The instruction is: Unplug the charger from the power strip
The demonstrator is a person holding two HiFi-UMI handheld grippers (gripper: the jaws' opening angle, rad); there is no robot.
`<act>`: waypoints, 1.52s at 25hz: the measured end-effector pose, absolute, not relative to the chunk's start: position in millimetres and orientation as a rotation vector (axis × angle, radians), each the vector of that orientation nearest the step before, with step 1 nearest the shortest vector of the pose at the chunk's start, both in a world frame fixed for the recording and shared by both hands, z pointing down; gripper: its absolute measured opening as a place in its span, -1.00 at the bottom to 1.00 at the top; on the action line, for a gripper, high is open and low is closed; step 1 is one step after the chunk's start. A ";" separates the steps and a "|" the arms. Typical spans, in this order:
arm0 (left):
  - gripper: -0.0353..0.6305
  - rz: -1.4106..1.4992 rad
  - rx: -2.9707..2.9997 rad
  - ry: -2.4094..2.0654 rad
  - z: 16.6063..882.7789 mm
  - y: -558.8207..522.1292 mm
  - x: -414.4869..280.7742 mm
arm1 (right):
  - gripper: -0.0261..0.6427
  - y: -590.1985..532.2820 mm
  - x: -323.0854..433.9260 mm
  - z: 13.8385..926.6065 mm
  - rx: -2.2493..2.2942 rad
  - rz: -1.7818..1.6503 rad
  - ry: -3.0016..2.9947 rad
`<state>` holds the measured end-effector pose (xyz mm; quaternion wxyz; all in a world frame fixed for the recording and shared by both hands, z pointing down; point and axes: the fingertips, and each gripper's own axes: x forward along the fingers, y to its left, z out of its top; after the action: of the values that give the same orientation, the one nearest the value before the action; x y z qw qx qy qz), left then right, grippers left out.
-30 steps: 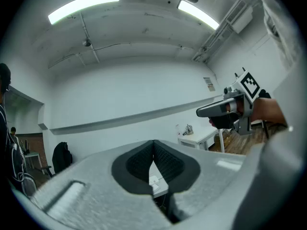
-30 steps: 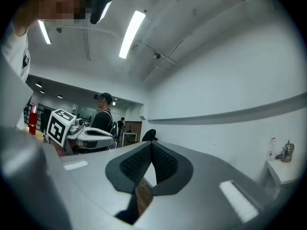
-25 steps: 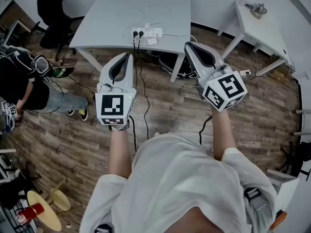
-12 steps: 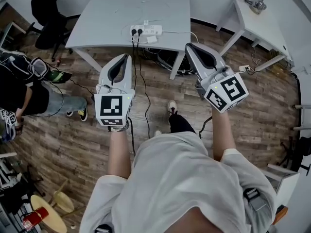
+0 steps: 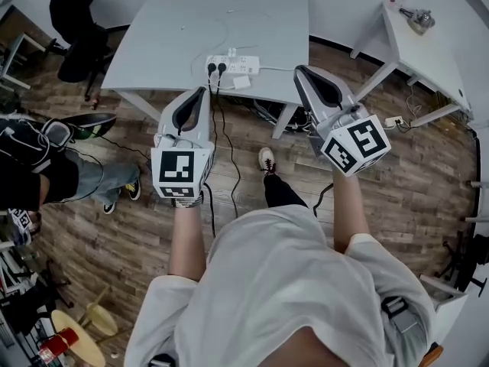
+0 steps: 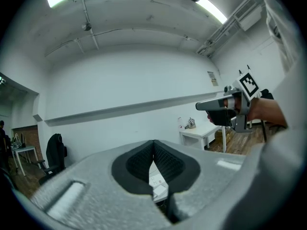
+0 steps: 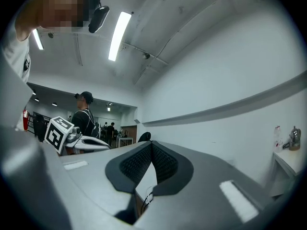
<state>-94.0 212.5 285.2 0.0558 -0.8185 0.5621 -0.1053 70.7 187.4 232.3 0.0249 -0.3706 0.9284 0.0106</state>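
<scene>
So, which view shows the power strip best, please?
The head view: the whole power strip lies on the table, two black plugs in it. The left gripper view shows a sliver; the right gripper view, none.

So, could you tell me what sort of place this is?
Probably an office or lab workroom: a white desk with a power strip on it, a black office chair, and a second white table.

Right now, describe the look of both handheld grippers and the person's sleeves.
Both the left gripper and right gripper have pale grey, tapering tongs lined with black ribbed pads. Each carries a white cube printed with black square markers: left cube, right cube. The person wears a light short-sleeved T-shirt.
</scene>
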 end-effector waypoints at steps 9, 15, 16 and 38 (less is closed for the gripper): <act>-0.88 -0.332 -2.503 1.768 294.5 96.3 -80.2 | -0.92 62.0 70.9 255.3 -1.108 -0.035 2.927; -0.88 -0.373 -2.527 1.857 322.7 29.3 -81.3 | -0.92 -10.0 67.4 277.6 -1.056 -0.094 2.990; -0.88 -0.382 -2.528 1.873 328.0 20.0 -82.1 | -0.92 -19.5 65.7 283.1 -1.046 -0.109 3.003; -0.77 -0.610 -2.776 2.002 457.6 -77.4 -83.3 | -0.91 -123.2 10.8 423.8 -0.915 -0.365 3.272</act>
<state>-83.3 -77.4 457.6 -0.1666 -0.7873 0.5678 -0.1731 10.8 -123.2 423.8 -0.1371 -0.2652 0.9485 -0.1059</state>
